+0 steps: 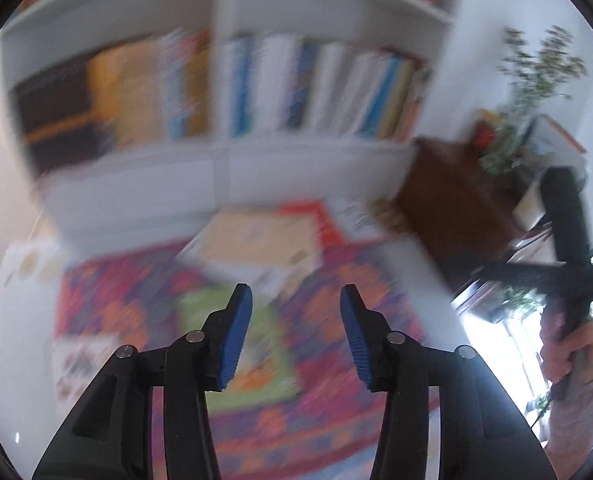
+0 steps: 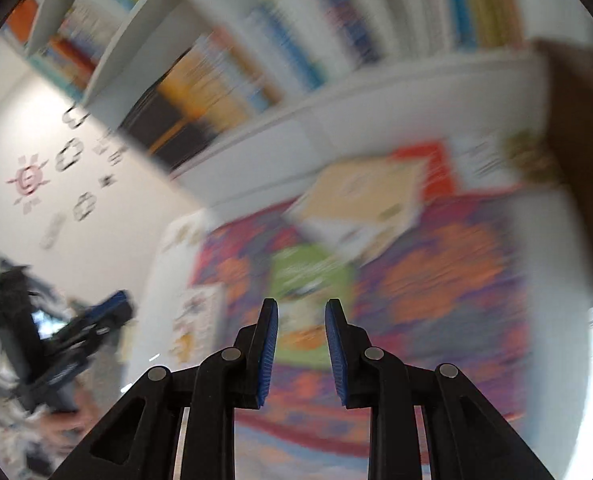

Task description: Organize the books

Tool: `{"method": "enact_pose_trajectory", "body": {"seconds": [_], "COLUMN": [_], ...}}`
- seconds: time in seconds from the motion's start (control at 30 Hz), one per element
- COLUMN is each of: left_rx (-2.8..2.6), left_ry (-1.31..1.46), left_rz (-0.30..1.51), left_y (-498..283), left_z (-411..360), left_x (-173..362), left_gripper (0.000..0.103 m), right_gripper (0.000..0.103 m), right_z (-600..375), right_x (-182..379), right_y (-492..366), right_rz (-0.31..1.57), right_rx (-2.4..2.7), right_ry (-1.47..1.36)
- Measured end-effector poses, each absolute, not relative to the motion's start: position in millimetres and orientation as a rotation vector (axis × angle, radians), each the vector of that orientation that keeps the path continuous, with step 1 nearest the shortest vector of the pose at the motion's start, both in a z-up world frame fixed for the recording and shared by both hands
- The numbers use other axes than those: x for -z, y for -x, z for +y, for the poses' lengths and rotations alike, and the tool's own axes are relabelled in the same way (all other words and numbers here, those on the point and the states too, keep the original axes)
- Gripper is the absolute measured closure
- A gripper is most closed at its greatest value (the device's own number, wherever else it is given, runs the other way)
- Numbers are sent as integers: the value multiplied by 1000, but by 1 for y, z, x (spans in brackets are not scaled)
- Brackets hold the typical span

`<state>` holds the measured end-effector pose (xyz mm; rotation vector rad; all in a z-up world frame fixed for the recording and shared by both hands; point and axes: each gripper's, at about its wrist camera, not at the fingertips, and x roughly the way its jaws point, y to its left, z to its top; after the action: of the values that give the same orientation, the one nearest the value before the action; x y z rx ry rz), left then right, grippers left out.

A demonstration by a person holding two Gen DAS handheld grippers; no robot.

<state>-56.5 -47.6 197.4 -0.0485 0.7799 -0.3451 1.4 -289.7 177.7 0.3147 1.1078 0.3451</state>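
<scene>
Both views are blurred by motion. Loose books lie on a patterned red and orange rug: a thick tan book, a green book, a red book and a white book. My left gripper is open and empty above the green book. My right gripper is open and empty, also above the green book. The right gripper shows in the left wrist view, held in a hand. The left gripper shows in the right wrist view.
A white bookshelf full of upright books stands behind the rug. A brown wooden cabinet with a plant stands to the right. A white sheet with pictures lies at the rug's left.
</scene>
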Motion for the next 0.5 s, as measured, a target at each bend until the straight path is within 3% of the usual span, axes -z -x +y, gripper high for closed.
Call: {"method": "enact_pose_trajectory", "body": {"seconds": [0.13, 0.27, 0.37, 0.5], "left_rx": [403, 450, 439, 430], "left_ry": [37, 31, 59, 102], "left_rz": [723, 805, 884, 959], "left_y": [11, -51, -97, -123], "left_z": [-135, -201, -226, -235], "left_x": [-173, -103, -42, 14], "left_gripper": [58, 58, 58, 58], "right_gripper": [80, 80, 80, 80], "right_z": [-357, -422, -459, -492], "right_x": [-150, -75, -12, 52], "right_y": [-33, -73, -99, -120], "right_rz": [1101, 1121, 1128, 1000], "right_rx": [-279, -197, -128, -35], "right_ry": [-367, -525, -676, -876]}}
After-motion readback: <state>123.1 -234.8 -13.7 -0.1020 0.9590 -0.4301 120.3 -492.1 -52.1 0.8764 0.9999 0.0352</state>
